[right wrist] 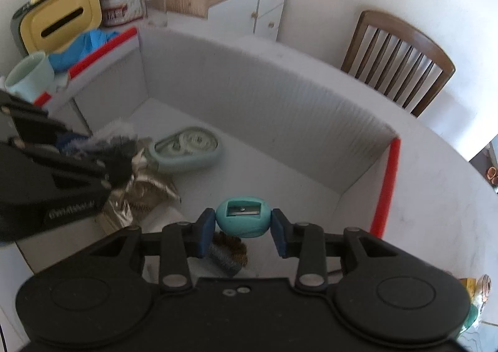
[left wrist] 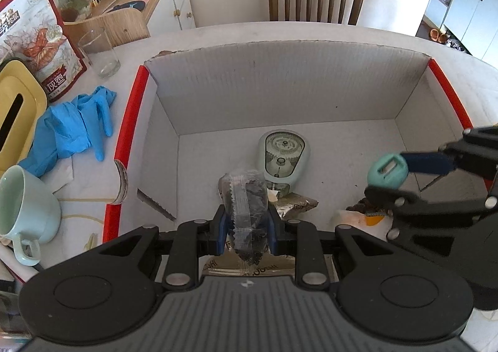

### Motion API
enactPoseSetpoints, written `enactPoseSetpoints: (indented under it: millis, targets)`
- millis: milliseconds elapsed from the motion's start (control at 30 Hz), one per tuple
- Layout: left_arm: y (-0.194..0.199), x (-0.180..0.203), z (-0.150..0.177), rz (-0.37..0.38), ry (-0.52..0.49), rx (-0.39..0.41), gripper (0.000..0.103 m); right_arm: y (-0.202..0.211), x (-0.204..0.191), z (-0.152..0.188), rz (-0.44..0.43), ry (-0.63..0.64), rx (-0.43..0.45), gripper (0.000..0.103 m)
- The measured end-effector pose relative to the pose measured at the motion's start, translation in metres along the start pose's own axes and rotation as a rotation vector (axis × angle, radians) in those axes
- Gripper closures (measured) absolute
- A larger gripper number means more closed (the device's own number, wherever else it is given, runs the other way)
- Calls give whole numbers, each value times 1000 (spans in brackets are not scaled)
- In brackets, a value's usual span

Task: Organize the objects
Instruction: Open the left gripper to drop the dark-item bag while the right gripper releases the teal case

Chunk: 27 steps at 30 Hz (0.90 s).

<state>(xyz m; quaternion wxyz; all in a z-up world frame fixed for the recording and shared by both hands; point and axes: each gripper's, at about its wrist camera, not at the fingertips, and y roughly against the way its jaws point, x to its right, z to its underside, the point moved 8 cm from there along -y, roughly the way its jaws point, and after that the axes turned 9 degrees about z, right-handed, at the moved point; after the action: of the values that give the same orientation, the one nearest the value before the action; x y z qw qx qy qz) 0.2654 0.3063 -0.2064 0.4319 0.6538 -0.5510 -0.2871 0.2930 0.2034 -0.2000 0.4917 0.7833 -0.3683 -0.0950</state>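
2 tongs: left tongs [left wrist: 247, 224] clamp 1 clear packet [left wrist: 249, 212]; right tongs [right wrist: 242, 227] clamp 1 teal sharpener [right wrist: 242, 218].

Showing matte black linkage arms on the left gripper [left wrist: 248, 227] and right gripper [right wrist: 242, 229], tipped with blue pads [right wrist: 205, 235], pinned by silver rivets [left wrist: 175, 279], flanked by round black discs, fronting a ribbed grey housing.

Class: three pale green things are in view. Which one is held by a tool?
The small pencil sharpener, clamped in the right tool. The mug stands outside the box; the oval gear case lies on the box floor.
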Motion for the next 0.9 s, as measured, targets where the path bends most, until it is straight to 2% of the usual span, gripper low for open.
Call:
enactPoseSetpoints:
  millis: [333, 733, 800, 867, 900]
  targets:
    - [1, -2, 1, 7, 19, 3, 79, 0, 4, 8, -17, -34, -20, 65]
    - [18, 5, 7, 22, 7, 32, 72, 30, 12, 11, -67, -67, 39, 63]
    - [24, 7, 7, 21, 5, 43, 67, 38, 14, 11, -80, -69, 52, 62]
    - [32, 9, 6, 24, 6, 66, 44, 46, 15, 11, -95, -74, 67, 62]
    - [37, 10, 6, 22, 4, 84, 42, 51, 17, 12, -104, -77, 76, 62]
